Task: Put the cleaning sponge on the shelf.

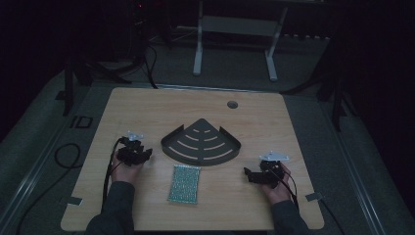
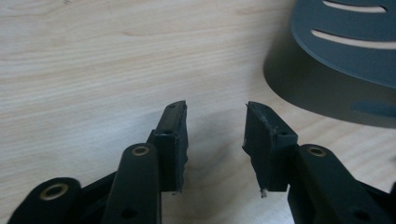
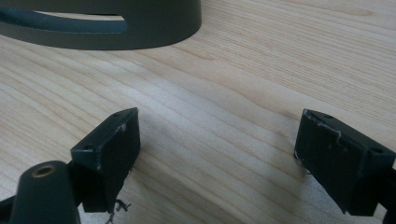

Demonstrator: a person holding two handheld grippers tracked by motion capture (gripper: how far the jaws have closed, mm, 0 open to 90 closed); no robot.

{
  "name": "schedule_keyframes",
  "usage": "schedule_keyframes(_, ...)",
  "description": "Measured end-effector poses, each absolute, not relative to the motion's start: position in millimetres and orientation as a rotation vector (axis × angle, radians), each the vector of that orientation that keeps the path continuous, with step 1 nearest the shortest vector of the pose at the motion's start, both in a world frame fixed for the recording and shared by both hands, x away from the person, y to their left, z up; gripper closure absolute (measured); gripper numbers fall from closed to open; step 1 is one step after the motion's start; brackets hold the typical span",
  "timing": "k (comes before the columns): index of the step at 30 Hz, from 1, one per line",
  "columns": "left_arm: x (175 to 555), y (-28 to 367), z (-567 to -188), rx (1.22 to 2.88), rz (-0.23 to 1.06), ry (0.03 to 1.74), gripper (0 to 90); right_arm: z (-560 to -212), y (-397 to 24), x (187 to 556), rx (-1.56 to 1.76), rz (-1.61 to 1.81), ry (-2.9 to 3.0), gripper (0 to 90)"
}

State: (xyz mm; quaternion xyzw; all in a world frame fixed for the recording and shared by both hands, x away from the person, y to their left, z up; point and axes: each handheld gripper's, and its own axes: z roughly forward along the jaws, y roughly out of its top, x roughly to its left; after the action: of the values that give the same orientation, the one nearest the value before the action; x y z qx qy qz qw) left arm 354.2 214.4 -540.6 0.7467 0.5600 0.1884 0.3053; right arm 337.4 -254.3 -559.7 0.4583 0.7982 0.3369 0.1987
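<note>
Sponge [image 1: 185, 183], a green rectangle, lies low in the middle of the high view on the wooden table [image 1: 147, 107], between the two hands and just below the dark fan-shaped rack [image 1: 200, 144], its long axis running up and down the frame. The left gripper [image 1: 147, 152] rests at middle left and the right gripper [image 1: 248, 174] at lower right, each pointing inward, the right one seemingly a little nearer. Both sets of jaws stand open with only bare wood between them.

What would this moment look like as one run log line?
left gripper: open, empty | right gripper: open, empty | sponge: on table, untouched | corner rack: behind sponge
</note>
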Motion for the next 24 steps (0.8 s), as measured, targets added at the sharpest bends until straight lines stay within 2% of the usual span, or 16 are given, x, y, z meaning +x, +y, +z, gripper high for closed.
schedule_keyframes(8,340,209,-530,2.01,0.472,1.444,61.9,-560,-254,337,1.282,0.943,2.232,13.8)
schedule_keyframes(13,331,206,-522,2.004,0.447,1.412,71.6,-560,-254,337,1.281,0.943,2.233,13.8)
schedule_keyframes(17,325,203,-517,1.977,0.382,1.4,74.3,-560,-254,337,1.282,0.943,2.232,13.8)
schedule_keyframes(22,320,198,-517,1.972,0.337,1.378,85.4,-560,-254,337,1.282,0.944,2.232,13.8)
schedule_keyframes(23,318,195,-517,1.973,0.321,1.376,85.4,-560,-254,337,1.282,0.943,2.232,13.8)
schedule_keyframes(24,317,194,-517,1.981,0.317,1.371,89.5,-560,-254,337,1.282,0.943,2.232,13.8)
